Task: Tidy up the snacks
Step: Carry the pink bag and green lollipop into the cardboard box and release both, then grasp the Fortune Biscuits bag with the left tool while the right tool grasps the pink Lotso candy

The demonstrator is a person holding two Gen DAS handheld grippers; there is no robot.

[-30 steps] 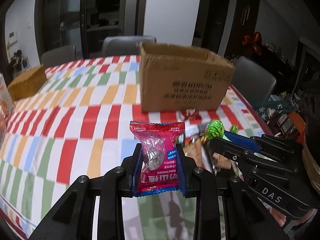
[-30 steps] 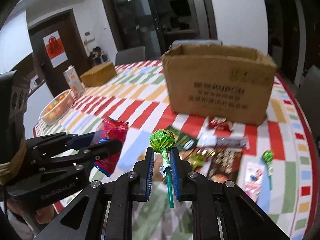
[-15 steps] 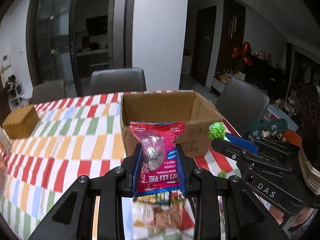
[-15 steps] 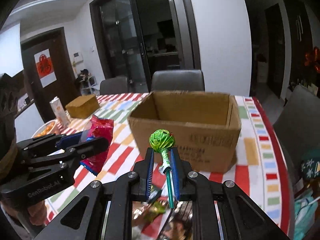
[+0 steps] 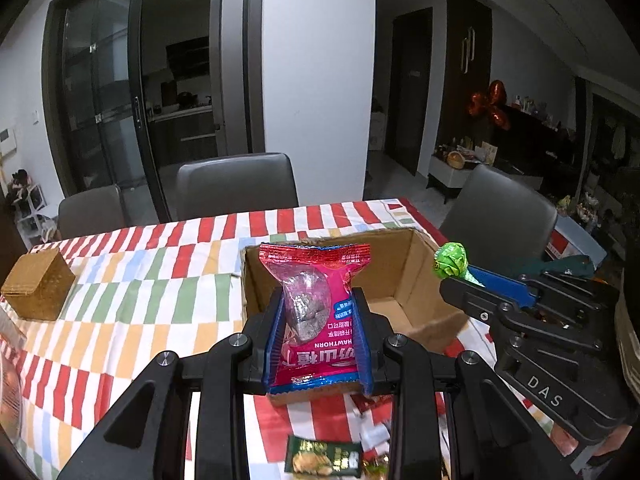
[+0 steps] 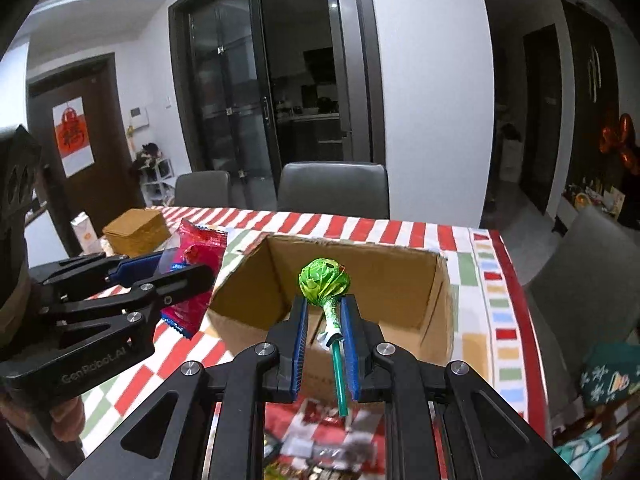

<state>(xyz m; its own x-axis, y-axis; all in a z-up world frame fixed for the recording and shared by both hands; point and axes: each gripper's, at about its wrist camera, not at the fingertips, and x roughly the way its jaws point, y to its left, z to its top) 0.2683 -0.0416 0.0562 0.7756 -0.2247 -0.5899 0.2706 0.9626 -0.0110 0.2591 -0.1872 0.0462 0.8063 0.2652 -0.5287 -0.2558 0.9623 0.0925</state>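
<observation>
Your left gripper [image 5: 319, 312] clamps the red packet [image 5: 316, 320]; your right gripper [image 6: 324, 316] clamps the lollipop [image 6: 325, 280]. The box [image 6: 400, 276] at 12 o'clock looks bare, nothing dropped in yet. More snacks [image 5: 322, 456] wait at 6 o'clock.

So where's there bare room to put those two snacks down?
The box floor looks bare. The cloth between box and brown block is also free. Below the tongs, loose packets crowd the near edge.

I am holding my left gripper [image 5: 318, 304] and right gripper [image 6: 324, 312] raised side by side, level and pointing forward, each with its jaws clamping down on something.
</observation>
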